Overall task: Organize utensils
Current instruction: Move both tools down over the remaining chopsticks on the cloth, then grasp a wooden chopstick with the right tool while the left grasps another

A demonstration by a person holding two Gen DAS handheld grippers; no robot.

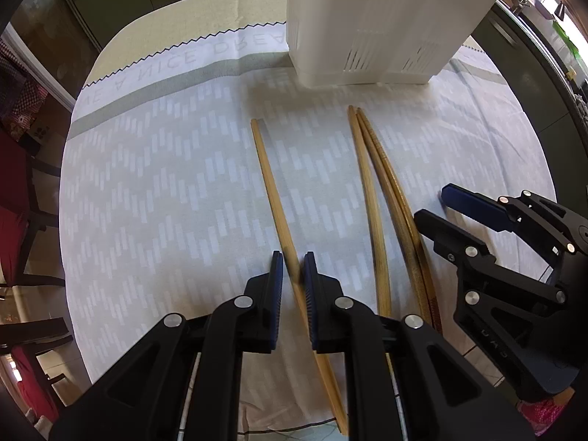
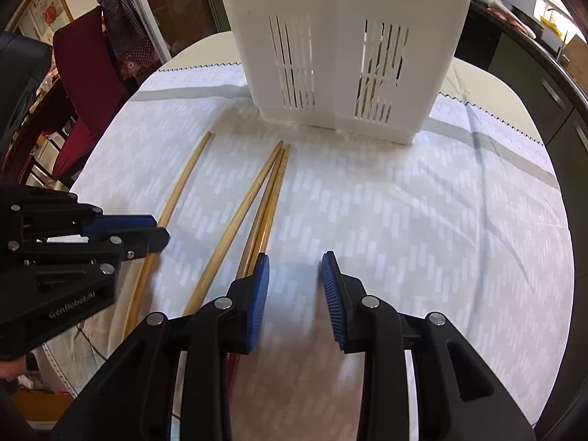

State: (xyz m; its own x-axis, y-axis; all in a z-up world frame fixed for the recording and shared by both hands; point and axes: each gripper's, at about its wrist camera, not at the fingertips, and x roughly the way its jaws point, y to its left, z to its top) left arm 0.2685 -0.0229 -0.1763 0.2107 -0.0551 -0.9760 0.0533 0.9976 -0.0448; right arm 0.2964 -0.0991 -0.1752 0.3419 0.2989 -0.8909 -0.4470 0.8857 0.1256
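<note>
The right gripper (image 2: 295, 275) hangs with its blue pads spread over bare patterned cloth (image 2: 422, 220), its left pad just beside the bundle of three chopsticks (image 2: 264, 205). Ahead of it stands the white slotted utensil holder (image 2: 341, 36). Off to its left, the left gripper (image 2: 156, 229) sits against a lone chopstick (image 2: 180, 191).

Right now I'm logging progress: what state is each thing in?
Left hand-held gripper: narrowly open around the lone chopstick, which lies flat.
Right hand-held gripper: open, empty.
Three chopsticks: lying together on the cloth.
White utensil holder: upright.
</note>
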